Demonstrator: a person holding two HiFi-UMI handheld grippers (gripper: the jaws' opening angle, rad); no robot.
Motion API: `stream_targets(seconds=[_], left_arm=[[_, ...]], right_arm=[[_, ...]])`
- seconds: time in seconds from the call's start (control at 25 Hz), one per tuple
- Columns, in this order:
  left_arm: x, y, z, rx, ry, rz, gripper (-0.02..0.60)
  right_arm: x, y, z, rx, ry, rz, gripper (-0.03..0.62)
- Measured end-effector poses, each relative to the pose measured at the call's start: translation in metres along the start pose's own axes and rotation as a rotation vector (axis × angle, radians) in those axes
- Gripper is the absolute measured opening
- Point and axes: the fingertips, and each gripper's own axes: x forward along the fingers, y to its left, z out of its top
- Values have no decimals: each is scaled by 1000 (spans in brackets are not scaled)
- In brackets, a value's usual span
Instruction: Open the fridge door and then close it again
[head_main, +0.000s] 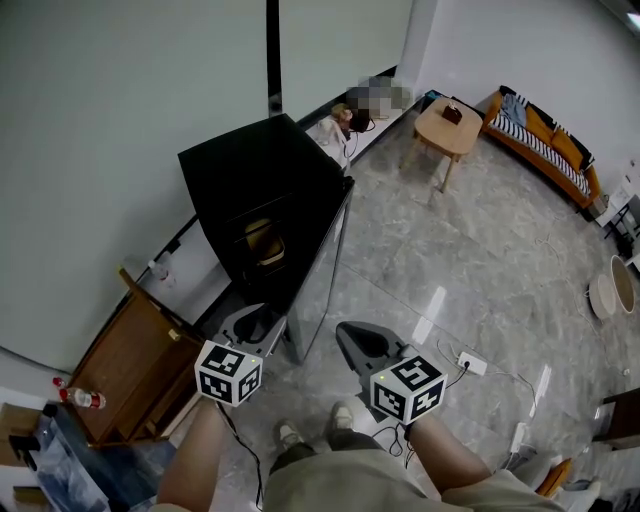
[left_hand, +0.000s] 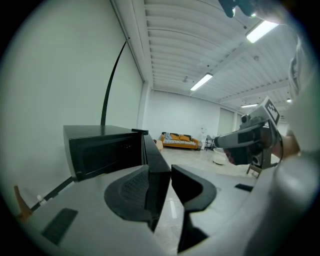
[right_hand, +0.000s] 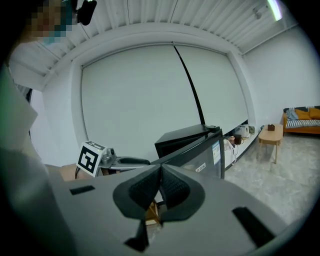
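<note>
From the head view, the black fridge (head_main: 255, 190) stands against the pale wall with its door (head_main: 322, 270) swung wide, the free edge pointing back toward the person. Only this view looks into the cabinet, where something pale brown sits on a shelf, too dim to identify. It also shows both arms reaching forward over the grey floor (head_main: 480, 250). The left tool (head_main: 262, 320) is right at the door's free edge and the right tool (head_main: 352, 335) is just beside it, clear of the door.

The left gripper view settles what the head view cannot. The left tool's jaws stand apart with the door's top edge running between them. The door lies against the left-hand jaw, and a thin strip of light separates it from the other, so no squeeze shows. The fridge interior reads only as dark here.

The right gripper view shows its jaws pressed fully together with nothing between them. It alone shows the door's outer face with its stickers (right_hand: 216, 152).

Farther off, a small wooden table (head_main: 447, 128) and an orange sofa (head_main: 545, 140) stand by the far wall.
</note>
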Motion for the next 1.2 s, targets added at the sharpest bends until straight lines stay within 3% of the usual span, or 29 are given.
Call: stream_targets(seconds=[0.48, 0.84, 1.2], left_arm=[[11, -44, -2, 30, 24, -80, 66], [30, -96, -2, 76, 50, -186, 61], [41, -124, 1, 98, 42, -170, 63]], right_arm=[[-22, -16, -7, -6, 1, -59, -3], [-42, -35, -12, 8, -9, -112, -3], [-60, -55, -18, 23, -8, -147, -3]])
